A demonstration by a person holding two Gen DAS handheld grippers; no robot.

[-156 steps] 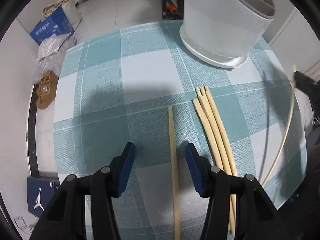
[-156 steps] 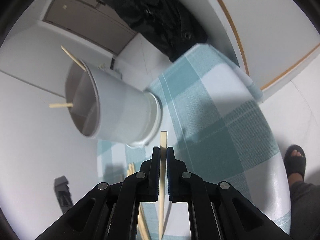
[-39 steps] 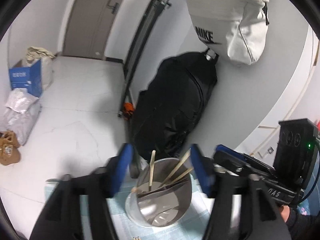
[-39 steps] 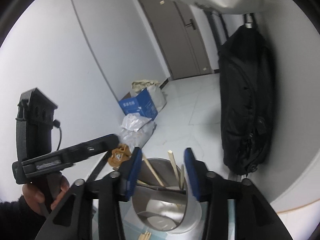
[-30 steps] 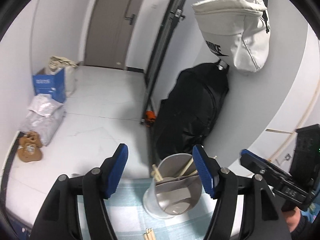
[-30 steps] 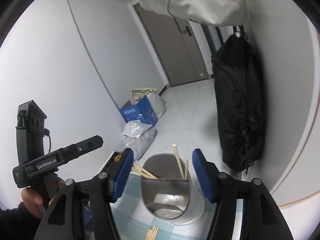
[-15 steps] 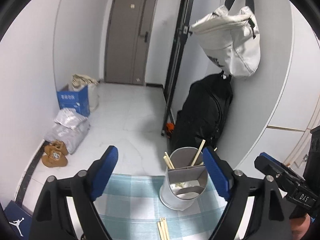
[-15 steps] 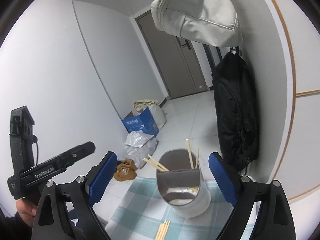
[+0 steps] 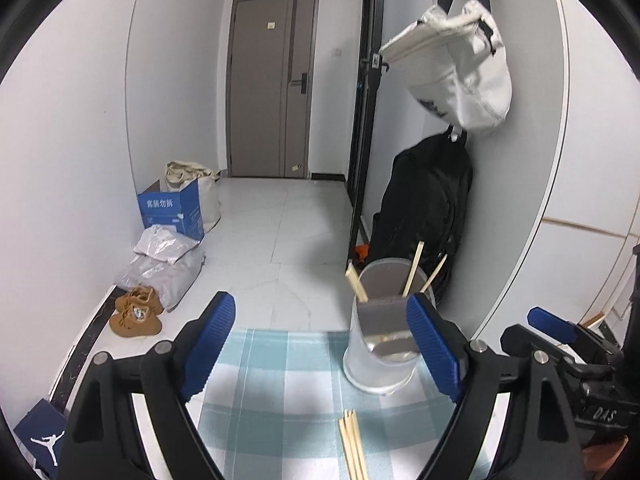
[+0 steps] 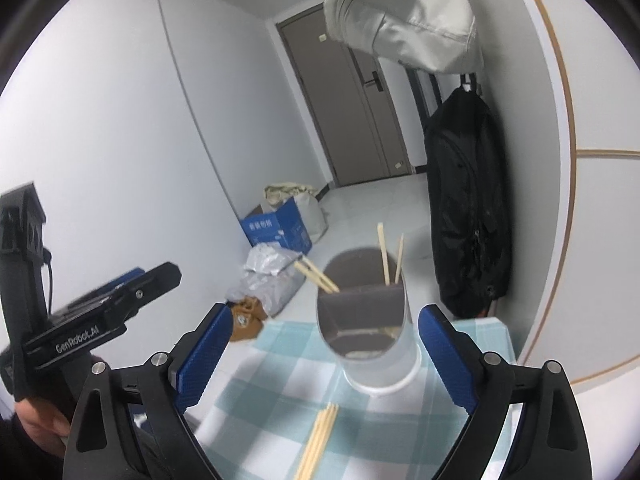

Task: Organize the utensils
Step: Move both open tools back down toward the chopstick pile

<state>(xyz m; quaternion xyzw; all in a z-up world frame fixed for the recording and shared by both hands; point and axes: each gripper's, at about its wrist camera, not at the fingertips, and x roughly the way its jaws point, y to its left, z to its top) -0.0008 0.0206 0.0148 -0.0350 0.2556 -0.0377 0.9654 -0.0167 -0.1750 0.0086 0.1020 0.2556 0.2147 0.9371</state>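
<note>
Checked tablecloth [image 9: 280,364], chopsticks [image 10: 385,254] upright in holder [image 10: 374,354], both hand-held grippers released.

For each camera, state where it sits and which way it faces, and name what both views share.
Left wrist: rides the left hand-held gripper, open and empty, facing the utensil holder and far door; the right hand-held gripper shows at right.
Right wrist: rides the right hand-held gripper, open and empty; a hand holds the other at left.
Shared: holder, loose chopsticks, checked tablecloth.
</note>
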